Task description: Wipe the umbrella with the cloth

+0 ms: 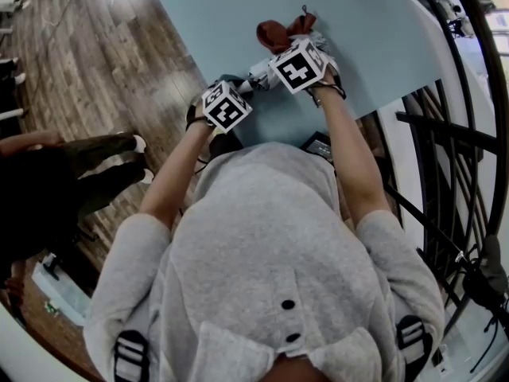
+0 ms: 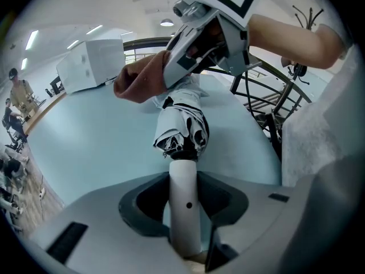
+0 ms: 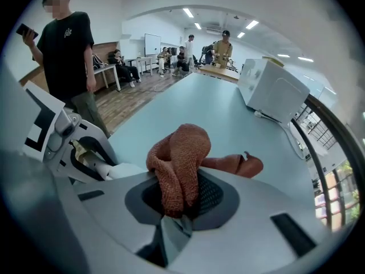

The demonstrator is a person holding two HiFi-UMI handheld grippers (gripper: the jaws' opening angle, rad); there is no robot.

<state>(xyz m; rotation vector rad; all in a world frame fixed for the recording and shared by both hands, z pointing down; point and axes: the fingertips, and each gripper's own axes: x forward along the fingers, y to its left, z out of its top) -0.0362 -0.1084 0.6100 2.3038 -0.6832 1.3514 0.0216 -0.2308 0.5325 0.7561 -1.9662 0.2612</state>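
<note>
A folded black-and-white umbrella [image 2: 183,124] with a white handle [image 2: 186,207] lies over the pale blue table [image 1: 350,30]. My left gripper [image 2: 185,216] is shut on that handle. In the head view the umbrella [image 1: 258,74] shows only as a short piece between the two marker cubes. My right gripper [image 3: 179,196] is shut on a rust-red cloth [image 3: 179,164], bunched between its jaws. The cloth [image 2: 140,79] rests on the umbrella's canopy, and the cloth [image 1: 282,32] sticks out past my right gripper [image 1: 296,50]. My left gripper [image 1: 242,86] sits just left of it.
A white box-like appliance [image 3: 274,90] stands at the table's far right. A black metal railing [image 1: 445,142] runs along the right. A person in black [image 3: 68,56] stands to the left on the wooden floor [image 1: 103,62]. Several more people sit far back.
</note>
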